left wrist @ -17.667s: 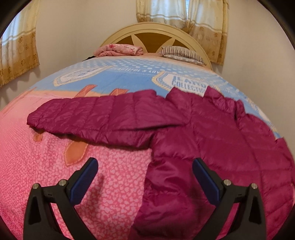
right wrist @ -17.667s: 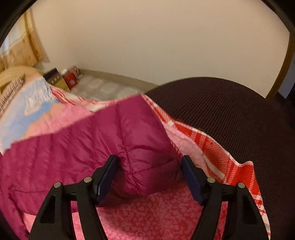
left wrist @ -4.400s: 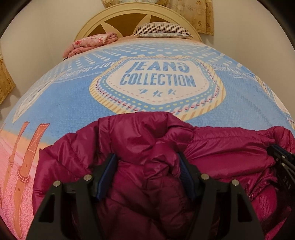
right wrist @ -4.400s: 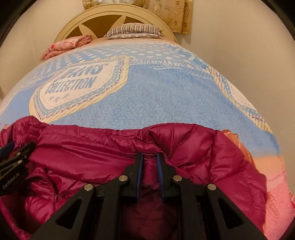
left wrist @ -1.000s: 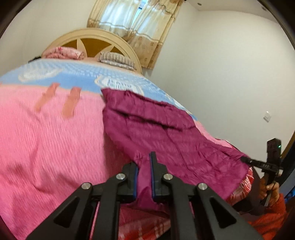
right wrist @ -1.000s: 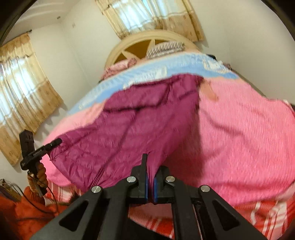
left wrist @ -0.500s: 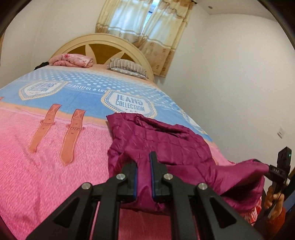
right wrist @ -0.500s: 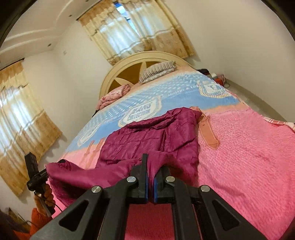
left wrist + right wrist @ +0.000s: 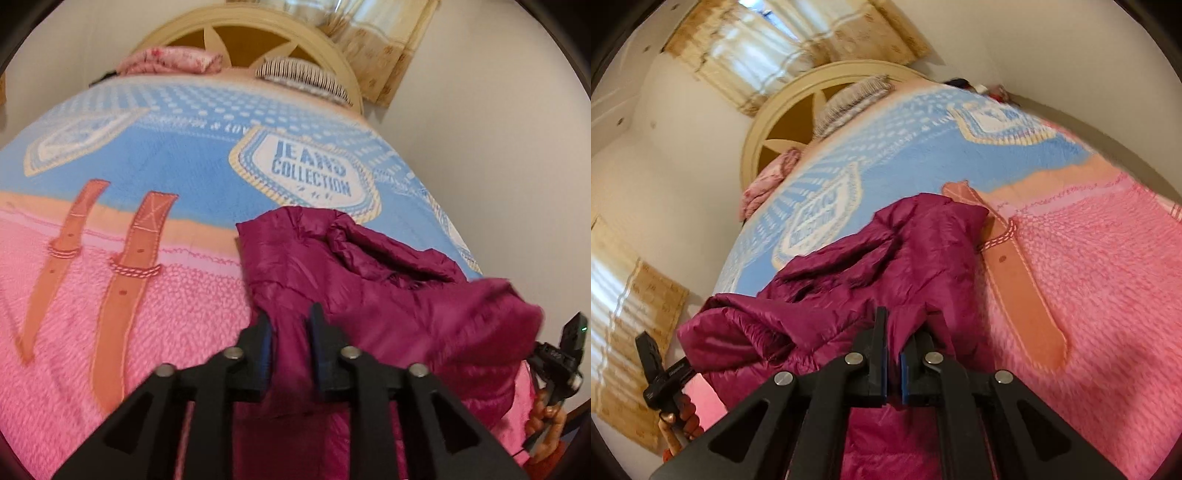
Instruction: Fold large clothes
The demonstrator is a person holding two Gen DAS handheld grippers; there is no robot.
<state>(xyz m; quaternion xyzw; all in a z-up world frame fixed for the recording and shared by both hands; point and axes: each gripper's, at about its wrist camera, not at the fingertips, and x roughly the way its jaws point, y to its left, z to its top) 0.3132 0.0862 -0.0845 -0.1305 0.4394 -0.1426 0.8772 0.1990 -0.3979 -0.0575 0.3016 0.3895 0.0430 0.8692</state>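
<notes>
The magenta puffer jacket (image 9: 388, 295) now lies bunched on the bed (image 9: 166, 295), hem carried toward its collar since a second ago. Left claw (image 9: 290, 332) is opening, fabric seemingly loose between; right claw (image 9: 893, 350) clamps the hem.

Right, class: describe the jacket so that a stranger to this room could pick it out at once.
Start at the bed with its blue and pink blanket. Near the foot, below the JEANS COLLECTION badge, lies the jacket. It is the only shiny, quilted, dark magenta thing there, crumpled, unlike the flat fuzzy blanket.
</notes>
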